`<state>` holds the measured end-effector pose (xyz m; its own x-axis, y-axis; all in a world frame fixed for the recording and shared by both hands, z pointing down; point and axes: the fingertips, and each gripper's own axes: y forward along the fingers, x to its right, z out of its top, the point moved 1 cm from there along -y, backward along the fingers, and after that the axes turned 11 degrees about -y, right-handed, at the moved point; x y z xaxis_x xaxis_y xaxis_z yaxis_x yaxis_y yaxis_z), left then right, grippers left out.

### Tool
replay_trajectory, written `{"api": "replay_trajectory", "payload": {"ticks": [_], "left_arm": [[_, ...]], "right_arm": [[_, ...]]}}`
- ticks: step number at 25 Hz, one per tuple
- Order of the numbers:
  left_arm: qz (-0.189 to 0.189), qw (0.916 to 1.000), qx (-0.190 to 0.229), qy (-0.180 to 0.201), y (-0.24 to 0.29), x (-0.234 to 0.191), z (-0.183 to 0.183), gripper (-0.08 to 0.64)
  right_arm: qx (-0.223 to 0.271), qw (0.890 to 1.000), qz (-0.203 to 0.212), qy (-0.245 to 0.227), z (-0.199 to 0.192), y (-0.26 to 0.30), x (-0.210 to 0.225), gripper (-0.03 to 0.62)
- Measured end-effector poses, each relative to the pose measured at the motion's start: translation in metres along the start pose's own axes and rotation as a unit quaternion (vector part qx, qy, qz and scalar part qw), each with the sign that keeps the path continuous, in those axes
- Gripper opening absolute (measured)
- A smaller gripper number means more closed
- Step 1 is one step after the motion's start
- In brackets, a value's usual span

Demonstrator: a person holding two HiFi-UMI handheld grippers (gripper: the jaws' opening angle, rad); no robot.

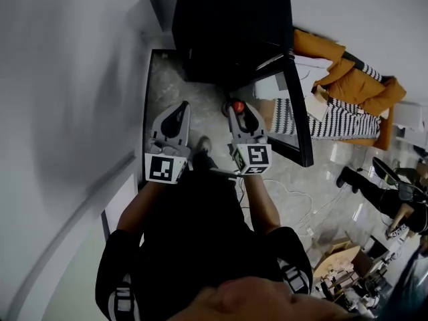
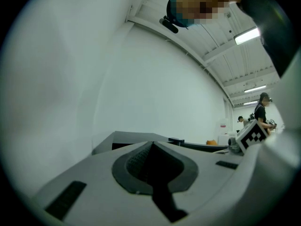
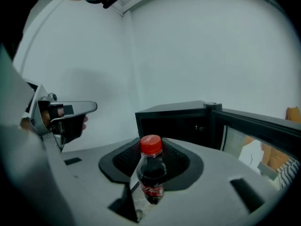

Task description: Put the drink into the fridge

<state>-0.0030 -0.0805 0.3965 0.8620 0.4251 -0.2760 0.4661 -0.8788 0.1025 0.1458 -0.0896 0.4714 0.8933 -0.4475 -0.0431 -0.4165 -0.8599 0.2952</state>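
The drink is a small dark cola bottle (image 3: 151,175) with a red cap (image 1: 238,105). It stands upright between the jaws of my right gripper (image 3: 151,145), which is shut on its body. The black fridge (image 3: 176,121) is just ahead with its door (image 3: 256,128) swung open to the right. In the head view the fridge (image 1: 227,25) lies beyond both grippers, and the right gripper (image 1: 239,112) is in front of its opening. My left gripper (image 1: 175,116) hangs beside it on the left. The left gripper (image 2: 153,143) is shut with nothing in it.
A white wall (image 1: 67,79) runs close along the left. The open door (image 1: 297,112) juts out on the right. Beyond it lie orange cushions (image 1: 354,79) and a striped cloth (image 1: 334,119). Cables (image 1: 301,199) trail over the pale floor. Other people stand at the far right (image 2: 261,109).
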Motion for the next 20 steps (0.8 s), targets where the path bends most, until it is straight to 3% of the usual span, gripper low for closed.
{"api": "replay_trajectory", "payload": {"ticks": [8, 20], "left_arm": [[-0.001, 0.9999, -0.006, -0.011, 0.031, -0.035, -0.015, 0.005], [-0.006, 0.9996, -0.017, -0.022, 0.052, -0.049, -0.044, 0.005]], "right_arm": [[0.001, 1.0, -0.001, -0.004, -0.012, 0.06, 0.003, 0.129], [-0.01, 1.0, -0.005, -0.006, -0.054, 0.124, 0.02, 0.129]]}}
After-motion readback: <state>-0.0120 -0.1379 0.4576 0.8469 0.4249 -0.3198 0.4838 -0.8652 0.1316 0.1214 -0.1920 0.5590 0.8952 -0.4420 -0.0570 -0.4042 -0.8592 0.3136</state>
